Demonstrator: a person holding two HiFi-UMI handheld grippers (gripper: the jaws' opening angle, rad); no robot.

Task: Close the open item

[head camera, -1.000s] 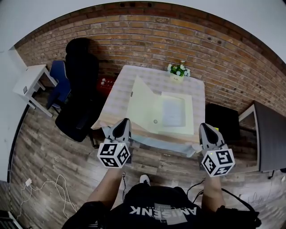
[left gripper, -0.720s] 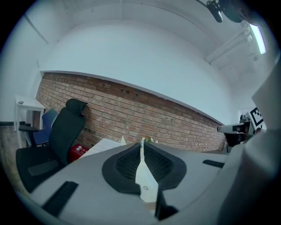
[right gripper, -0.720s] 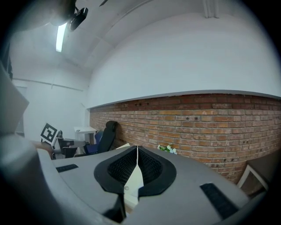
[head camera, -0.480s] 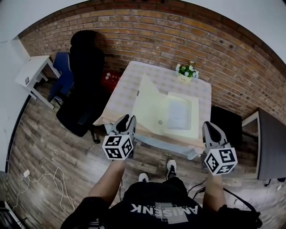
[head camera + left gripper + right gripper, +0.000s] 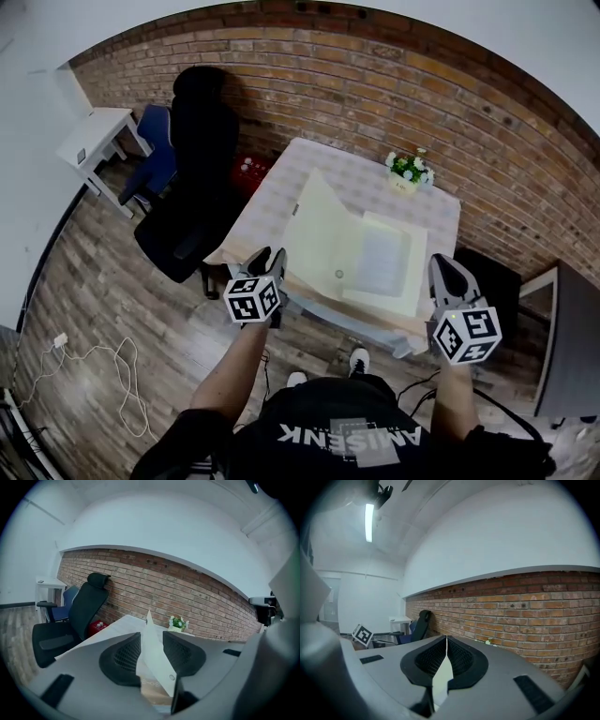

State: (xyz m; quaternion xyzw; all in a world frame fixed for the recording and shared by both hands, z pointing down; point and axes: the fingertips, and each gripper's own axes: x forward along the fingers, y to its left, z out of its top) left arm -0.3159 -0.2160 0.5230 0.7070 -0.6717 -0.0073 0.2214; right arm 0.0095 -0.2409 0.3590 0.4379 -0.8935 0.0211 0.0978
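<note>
A cream folder (image 5: pixel 380 261) lies open on the checked table (image 5: pixel 281 192), with its left flap (image 5: pixel 317 230) standing up at a slant and a snap button near the front edge. My left gripper (image 5: pixel 267 257) hovers at the table's near left edge, short of the folder. Its jaws have just been opening and nothing is between them. In the left gripper view the raised flap (image 5: pixel 157 665) shows beyond the gap of that gripper (image 5: pixel 151 637). My right gripper (image 5: pixel 443 264) is shut and empty off the table's near right corner. In the right gripper view its pads (image 5: pixel 446 640) meet.
A small pot of flowers (image 5: pixel 409 171) stands at the table's far edge by the brick wall. A black office chair (image 5: pixel 192 178), a blue chair (image 5: pixel 155 164), a white side table (image 5: pixel 94 136) and a red crate (image 5: pixel 246 169) are to the left. A dark table (image 5: pixel 562 347) is at right.
Both grippers have moved forward toward the table. The left one has dropped lower and its jaws have parted. The right one has stayed shut.
</note>
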